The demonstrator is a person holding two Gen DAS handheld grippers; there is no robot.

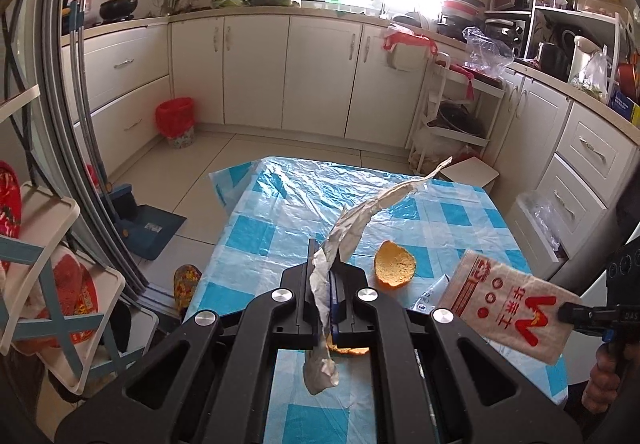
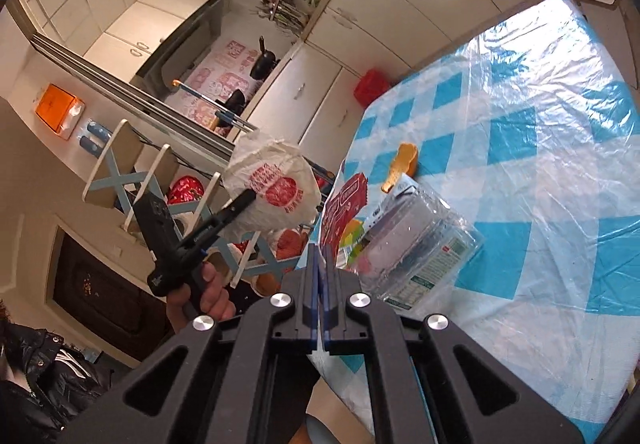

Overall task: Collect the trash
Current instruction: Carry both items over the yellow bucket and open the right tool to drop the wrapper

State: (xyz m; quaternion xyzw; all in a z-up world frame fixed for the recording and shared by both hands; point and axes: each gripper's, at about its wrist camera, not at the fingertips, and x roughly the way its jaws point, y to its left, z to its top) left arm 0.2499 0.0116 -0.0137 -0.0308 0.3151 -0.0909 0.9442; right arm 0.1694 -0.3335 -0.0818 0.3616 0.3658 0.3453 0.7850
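My left gripper point(image 1: 326, 272) is shut on a crumpled white paper wrapper point(image 1: 352, 224), held above the table; in the right wrist view the same wrapper point(image 2: 276, 180) shows red print. My right gripper point(image 2: 321, 264) is shut on a flat paper bag with red print point(image 1: 508, 304), seen edge-on in its own view; it also shows at the right of the left wrist view point(image 1: 568, 314). An orange peel point(image 1: 394, 264) lies on the blue checked tablecloth point(image 1: 440, 212); another peel piece point(image 1: 350, 350) lies under my left fingers. A clear plastic package point(image 2: 416, 248) and a red wrapper point(image 2: 344, 200) lie on the table.
A red-lined bin point(image 1: 175, 120) stands on the floor by the cabinets. A dustpan point(image 1: 148, 220) lies left of the table. A folding rack point(image 1: 52, 244) stands at left. A white lidded bin point(image 1: 470, 172) stands behind the table.
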